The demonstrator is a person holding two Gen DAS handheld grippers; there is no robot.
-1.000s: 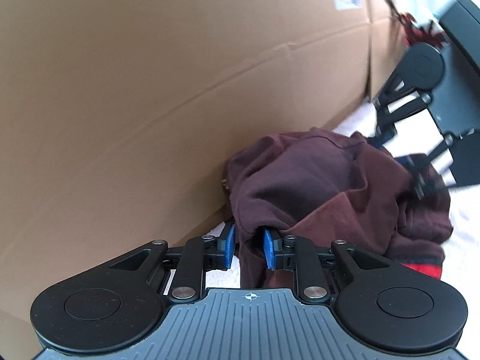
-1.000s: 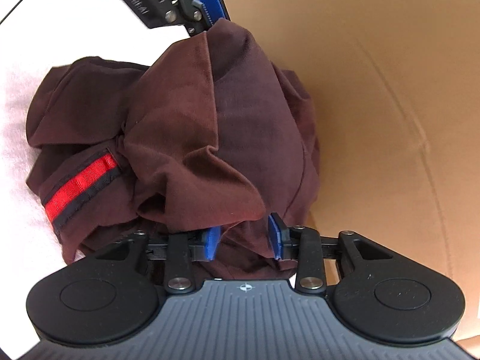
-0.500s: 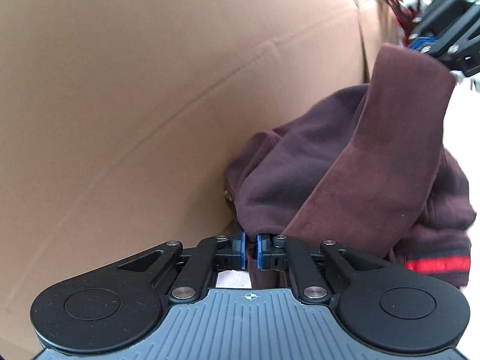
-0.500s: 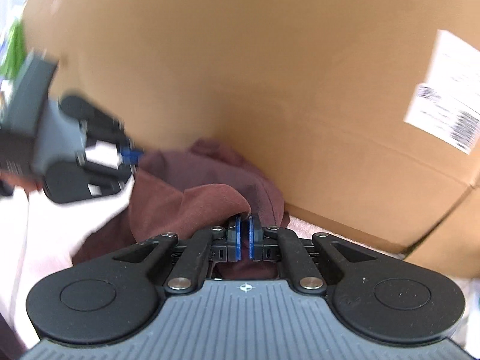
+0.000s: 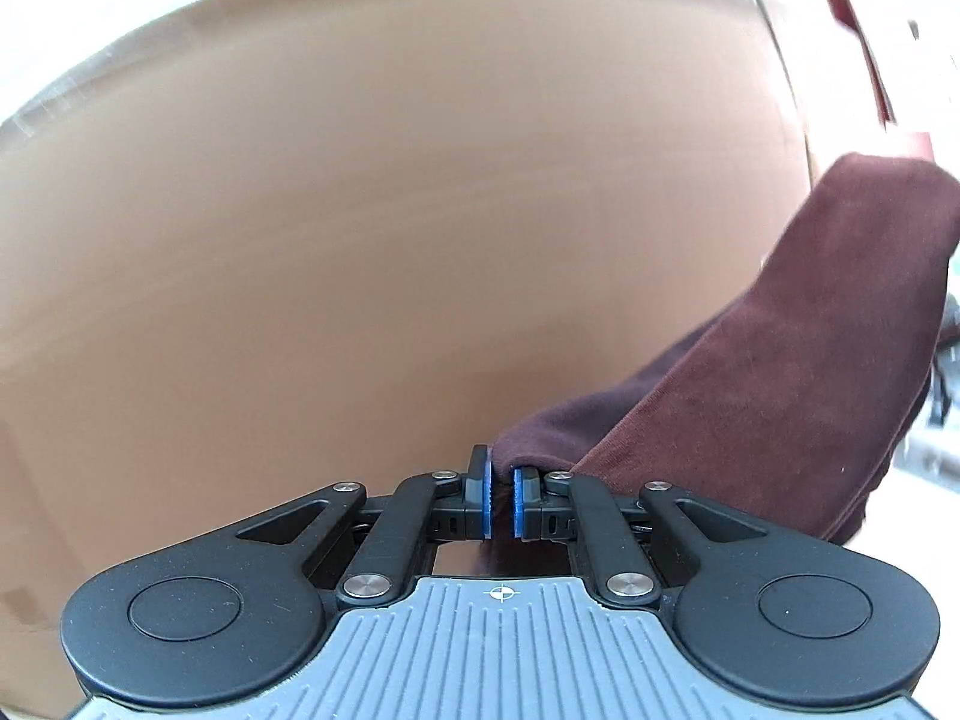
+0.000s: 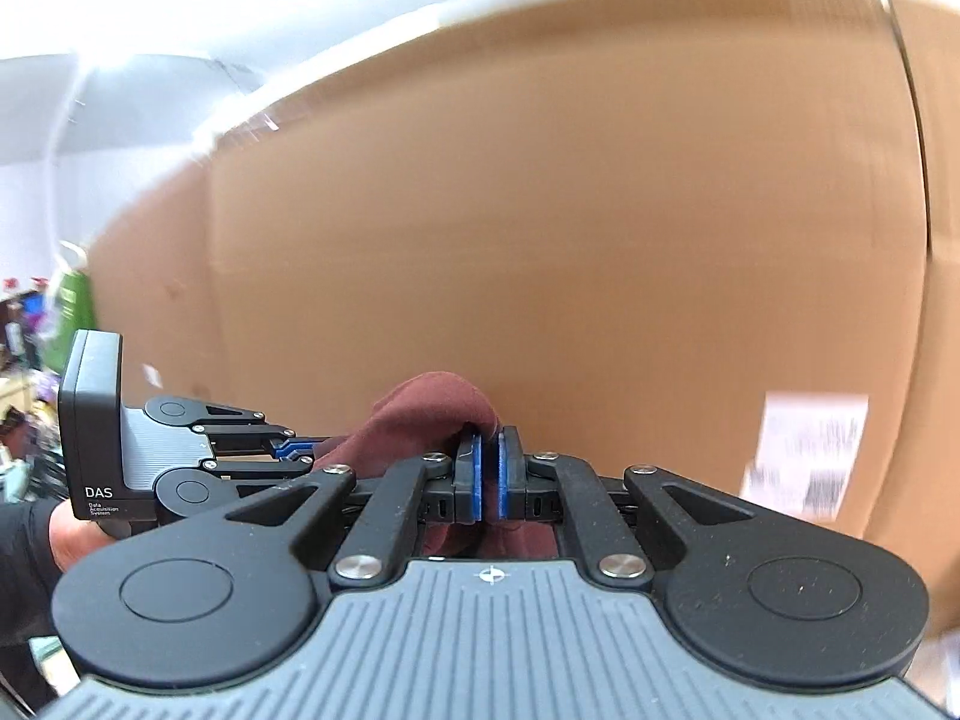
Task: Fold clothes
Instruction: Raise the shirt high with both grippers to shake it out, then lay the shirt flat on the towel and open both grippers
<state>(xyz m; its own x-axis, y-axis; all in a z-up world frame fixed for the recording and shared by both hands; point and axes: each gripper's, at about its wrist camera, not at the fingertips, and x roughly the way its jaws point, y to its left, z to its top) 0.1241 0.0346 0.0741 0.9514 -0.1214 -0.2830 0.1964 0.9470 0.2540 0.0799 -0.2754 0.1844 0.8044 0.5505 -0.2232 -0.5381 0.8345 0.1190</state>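
A second ago the maroon garment (image 5: 780, 372) lay bunched on a pale surface at the foot of the cardboard box (image 5: 390, 210), with the left jaws spread around a fold of it; now that heap and the pale surface are out of both views, and the box wall fills nearly everything ahead of each camera. The left gripper (image 5: 501, 501) has its blue pads drawn in on a thin edge of the cloth, pinching it, and from there the garment runs as a broad band up and to the right, in front of the box and toward the frame edge. The right gripper (image 6: 489, 477) is likewise pressed together on the garment, a small hump of maroon cloth (image 6: 438, 414) bulging just above and left of its pads against the box. In the right wrist view the left gripper (image 6: 294, 449) shows to the left of that hump, held by a hand (image 6: 72, 531) in a dark sleeve, its tips reaching into the same cloth. A white label (image 6: 804, 456) sits on the box, low and to the right.
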